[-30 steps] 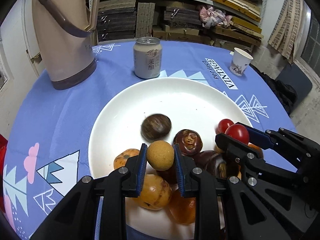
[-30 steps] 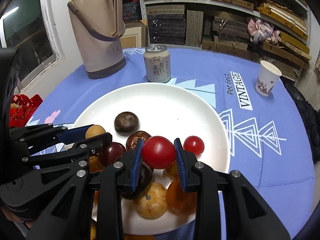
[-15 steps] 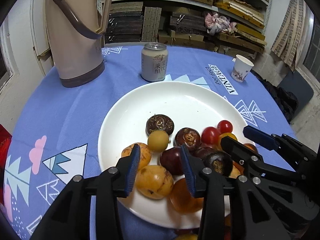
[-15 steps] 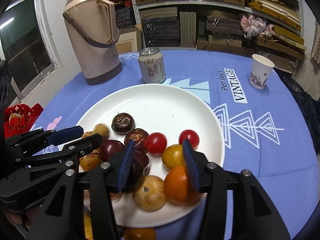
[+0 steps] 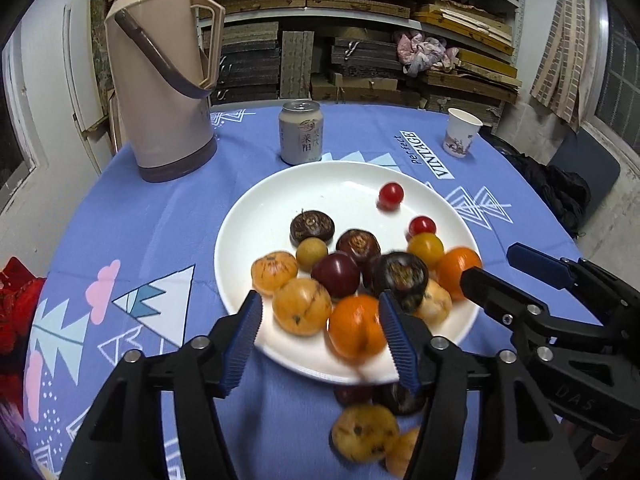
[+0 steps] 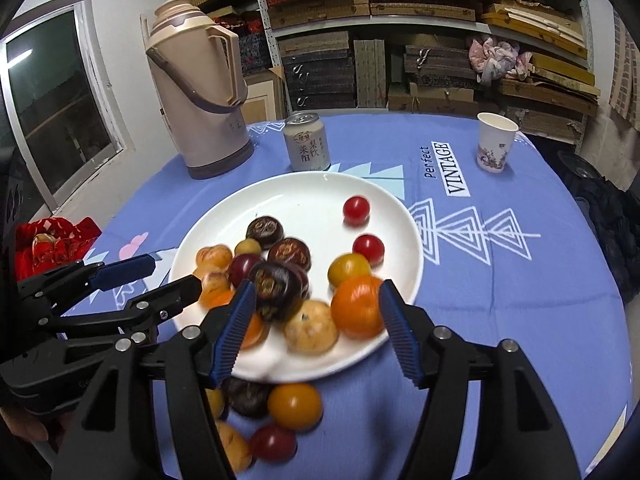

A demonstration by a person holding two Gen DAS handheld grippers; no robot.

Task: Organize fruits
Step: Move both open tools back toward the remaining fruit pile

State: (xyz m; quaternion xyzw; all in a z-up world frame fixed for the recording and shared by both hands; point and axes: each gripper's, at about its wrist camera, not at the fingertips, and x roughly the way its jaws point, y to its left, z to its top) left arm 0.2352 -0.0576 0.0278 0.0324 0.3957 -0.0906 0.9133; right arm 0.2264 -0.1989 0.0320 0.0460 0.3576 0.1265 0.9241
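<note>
Two empty grippers, one part-filled plate

Item 1: left gripper (image 5: pixel 320 336), jaws opening, nothing between the pads; fruit seen in the gap lies on the plate beyond.
Item 2: right gripper (image 6: pixel 314 328), jaws likewise opening and empty, poised over the plate's near rim.
Item 3: white plate (image 6: pixel 304 192), near the middle of the round table (image 6: pixel 520 320), carrying the sorted fruits: dark chestnut-like pieces (image 6: pixel 265 232), brown-yellow round fruits (image 6: pixel 311 332), an orange one (image 6: pixel 356 306), a yellow tomato (image 6: pixel 349 268), and two red cherry tomatoes (image 6: pixel 356 209) lying apart toward the plate's far edge. Most crowd the near half, probably because that is where they were let go.
Item 4: loose fruits (image 6: pixel 294 406) on the cloth at the table's near edge, just beside the plate; judged the remaining stock.

Surroundings: thermos (image 5: pixel 160 76), can (image 5: pixel 301 132) and paper cup (image 5: pixel 460 138) along the far edge, all well apart from the plate. The grippers stand close together, so each may hinder the other.
</note>
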